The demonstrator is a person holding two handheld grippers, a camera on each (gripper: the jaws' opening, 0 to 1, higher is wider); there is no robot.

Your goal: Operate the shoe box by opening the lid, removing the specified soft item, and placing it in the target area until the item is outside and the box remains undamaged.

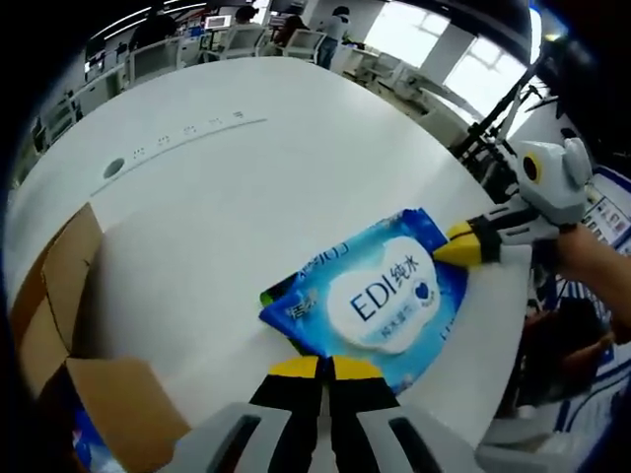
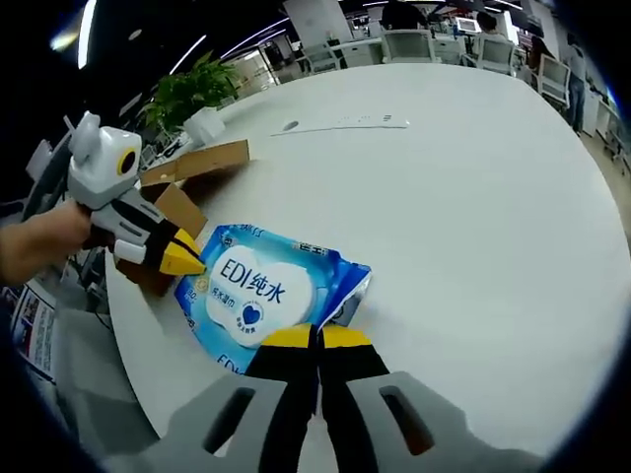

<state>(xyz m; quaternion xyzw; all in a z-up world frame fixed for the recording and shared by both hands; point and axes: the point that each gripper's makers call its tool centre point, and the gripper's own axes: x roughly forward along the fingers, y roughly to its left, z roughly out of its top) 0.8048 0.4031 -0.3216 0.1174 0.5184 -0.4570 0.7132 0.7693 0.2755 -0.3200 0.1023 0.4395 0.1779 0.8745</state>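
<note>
A blue and white wet-wipes pack [image 1: 380, 301] printed "EDI" lies low over the round white table [image 1: 246, 197]. My left gripper [image 1: 320, 367] is shut on its near edge. The right gripper [image 1: 461, 246] comes in from the right and pinches the pack's far corner. In the right gripper view the pack [image 2: 261, 291] sits just ahead of my right gripper [image 2: 317, 337], which is shut on its edge. The left gripper [image 2: 182, 259] holds the opposite side. The brown cardboard shoe box [image 1: 59, 296] stands with its flaps up at the table's edge [image 2: 192, 168].
A row of socket covers [image 1: 187, 131] is set into the tabletop further out [image 2: 345, 123]. A potted plant [image 2: 192, 94] stands beyond the box. Office chairs and desks [image 1: 246, 39] ring the far side. A person's hand [image 2: 39, 236] holds the left gripper.
</note>
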